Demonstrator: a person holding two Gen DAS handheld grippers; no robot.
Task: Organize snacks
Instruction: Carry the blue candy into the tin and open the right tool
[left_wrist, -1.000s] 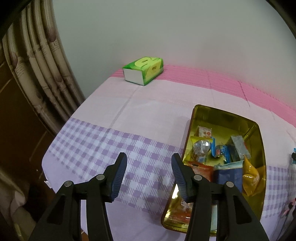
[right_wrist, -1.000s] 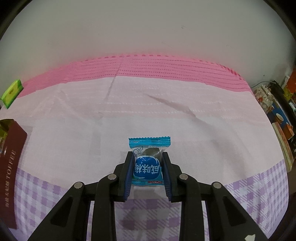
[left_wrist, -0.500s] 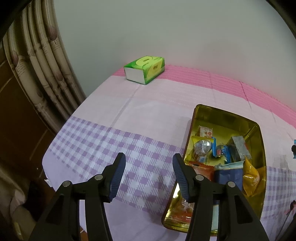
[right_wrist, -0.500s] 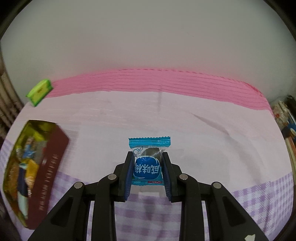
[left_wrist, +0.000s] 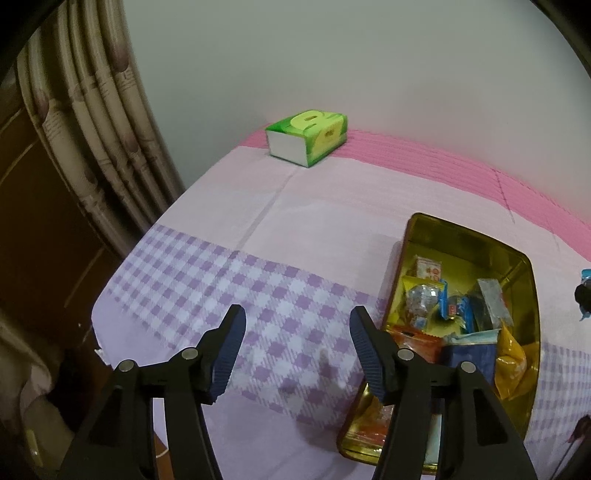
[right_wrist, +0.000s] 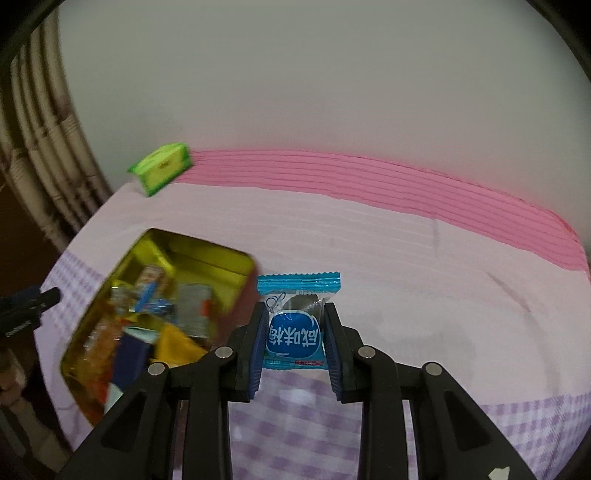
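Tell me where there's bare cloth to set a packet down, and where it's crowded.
Free: the checked and pale cloth between the green tissue box and the gold tin, and the pale stretch right of the tin, below the pink band. Crowded: inside the tin, piled with wrapped snacks.

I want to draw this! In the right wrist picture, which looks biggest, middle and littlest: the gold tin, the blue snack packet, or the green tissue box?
1. Gold metal tin, full of snacks: biggest.
2. Blue plastic snack packet, gripped in the right gripper; very near the camera, so it looks larger than it is.
3. Green cardboard tissue box: littlest, but farthest away.
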